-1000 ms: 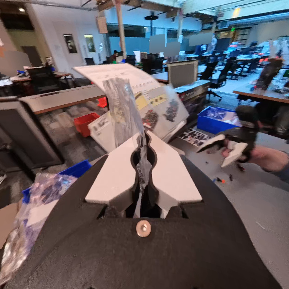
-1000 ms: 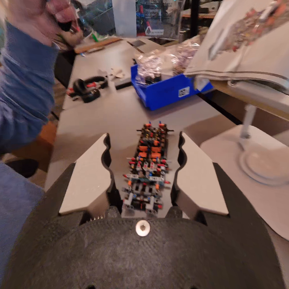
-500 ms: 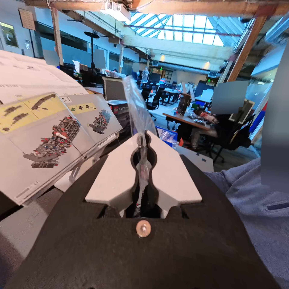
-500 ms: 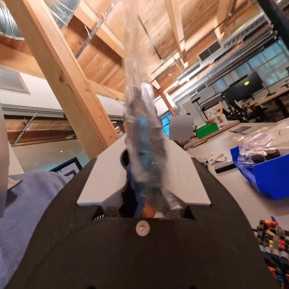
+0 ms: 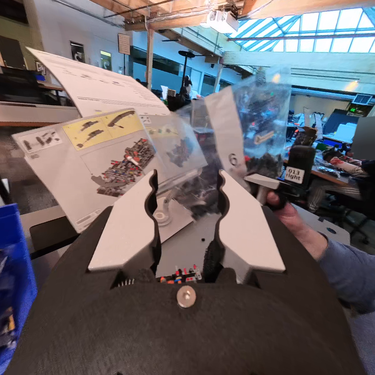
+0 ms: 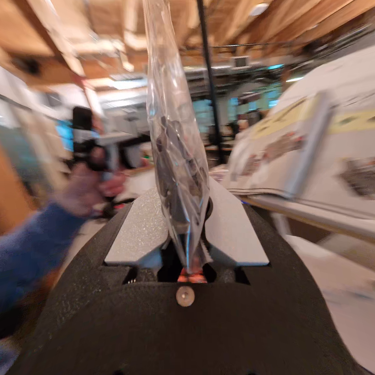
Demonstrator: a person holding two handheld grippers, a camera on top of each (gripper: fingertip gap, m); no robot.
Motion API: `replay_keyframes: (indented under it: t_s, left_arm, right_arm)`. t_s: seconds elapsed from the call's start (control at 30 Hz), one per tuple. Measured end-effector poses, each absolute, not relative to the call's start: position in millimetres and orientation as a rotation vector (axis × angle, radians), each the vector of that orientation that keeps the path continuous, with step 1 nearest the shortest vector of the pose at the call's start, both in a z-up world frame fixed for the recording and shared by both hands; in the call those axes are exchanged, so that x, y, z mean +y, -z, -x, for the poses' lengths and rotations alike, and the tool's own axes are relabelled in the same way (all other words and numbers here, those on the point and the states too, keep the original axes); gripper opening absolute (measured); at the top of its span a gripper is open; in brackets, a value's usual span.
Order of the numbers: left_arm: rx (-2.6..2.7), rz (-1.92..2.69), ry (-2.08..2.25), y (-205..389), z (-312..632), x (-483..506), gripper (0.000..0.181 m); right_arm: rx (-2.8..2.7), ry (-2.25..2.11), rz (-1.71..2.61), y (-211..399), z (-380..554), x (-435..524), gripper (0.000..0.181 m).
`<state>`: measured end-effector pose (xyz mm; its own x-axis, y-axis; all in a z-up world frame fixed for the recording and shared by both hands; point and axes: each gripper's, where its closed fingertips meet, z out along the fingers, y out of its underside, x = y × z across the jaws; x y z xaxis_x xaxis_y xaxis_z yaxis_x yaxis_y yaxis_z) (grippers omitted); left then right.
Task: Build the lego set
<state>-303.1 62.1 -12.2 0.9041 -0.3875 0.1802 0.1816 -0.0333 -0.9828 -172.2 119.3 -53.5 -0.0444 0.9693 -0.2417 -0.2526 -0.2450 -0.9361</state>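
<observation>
My left gripper (image 5: 186,175) is open and empty, with a wide gap between its jaws. In front of it, my right gripper (image 5: 261,182) holds up a clear plastic bag (image 5: 261,125) of dark Lego parts. A loose, blurred part of the bag reaches down towards my left fingertips. In the right wrist view my right gripper (image 6: 182,188) is shut on the bag (image 6: 174,154), which stands up between the fingers. An end of the part-built Lego chassis (image 5: 180,277) shows low between my left fingers, on the grey table (image 5: 182,243).
The open instruction booklet (image 5: 101,154) leans on a white stand (image 5: 162,215) to the left and also shows in the right wrist view (image 6: 284,154). A blue bin (image 5: 12,263) is at the far left. A small black piece (image 5: 203,239) lies on the table. A blurred hand (image 6: 91,182) is at left.
My left gripper has let go of the bag and opened. My right gripper, open over the chassis a second ago, now holds the bag alone and has swung down from the ceiling.
</observation>
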Motion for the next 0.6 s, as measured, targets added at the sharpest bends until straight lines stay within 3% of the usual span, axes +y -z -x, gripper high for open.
replay_keyframes:
  t_s: [0.1, 0.23, 0.37, 0.43, 0.5, 0.6]
  left_arm:
    - [0.246, 1.535, 0.563, 14, 253, 56, 0.066]
    - [0.272, 1.527, 0.829, 12, 189, 64, 0.104]
    - [0.285, 1.502, 1.002, 8, 147, 70, 0.114]
    - [0.267, 1.485, 0.989, 5, 141, 74, 0.1]
    - [0.218, 1.482, 0.966, 6, 139, 84, 0.073]
    - [0.185, 1.5, 0.956, 14, 135, 97, 0.014]
  right_arm:
    - [-0.925, -0.958, 1.153, 49, 153, 146, 0.018]
    - [-1.021, -0.292, 0.952, 35, 138, 148, 0.018]
    - [-1.057, 0.09, 0.78, 28, 126, 141, 0.018]
    - [-1.072, 0.173, 0.743, 31, 120, 140, 0.018]
    - [-1.097, 0.225, 0.703, 37, 117, 136, 0.018]
    - [-1.112, 0.231, 0.693, 47, 111, 132, 0.017]
